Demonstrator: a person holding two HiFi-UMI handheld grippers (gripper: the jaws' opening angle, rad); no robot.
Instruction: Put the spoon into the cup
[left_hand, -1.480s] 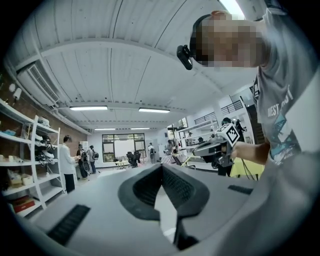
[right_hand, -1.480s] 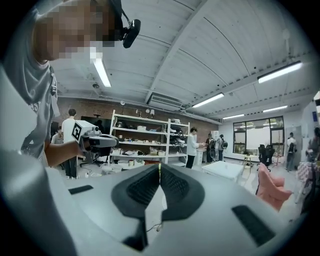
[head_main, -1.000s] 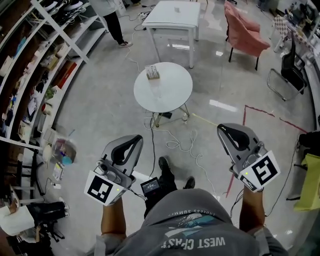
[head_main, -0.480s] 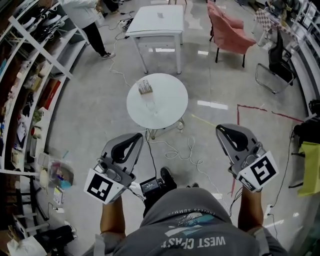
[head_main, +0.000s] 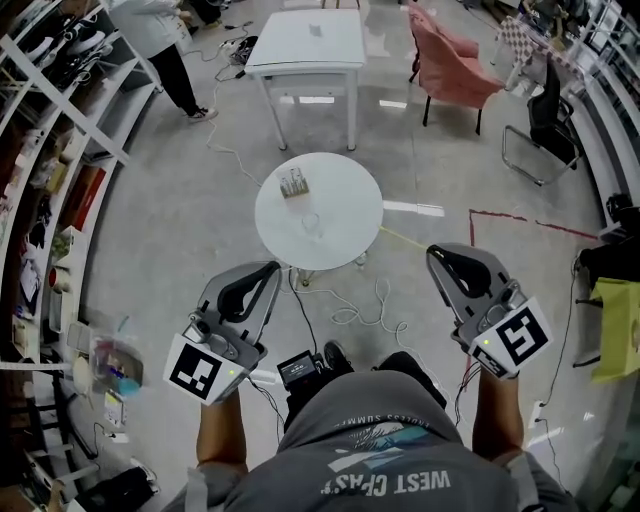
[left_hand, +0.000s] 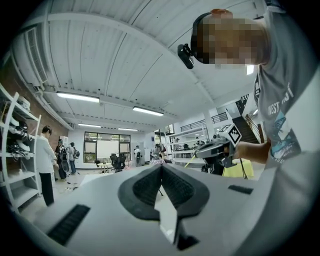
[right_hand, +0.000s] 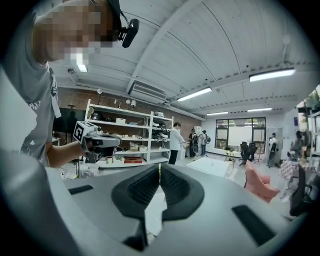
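A round white table stands on the floor ahead of me. On it sit a small rack-like holder and a faint clear item that may be a glass cup. No spoon can be made out at this distance. My left gripper is held at waist height, well short of the table, jaws shut with nothing between them. My right gripper is held level with it on the right, also shut and empty.
Cables trail across the floor between me and the table. Beyond it stand a square white table, a pink armchair and a black chair. Shelving lines the left. A person stands at the far left.
The round table has slid lower and closer in the head view as I step toward it. Both grippers keep the same pose, shut.
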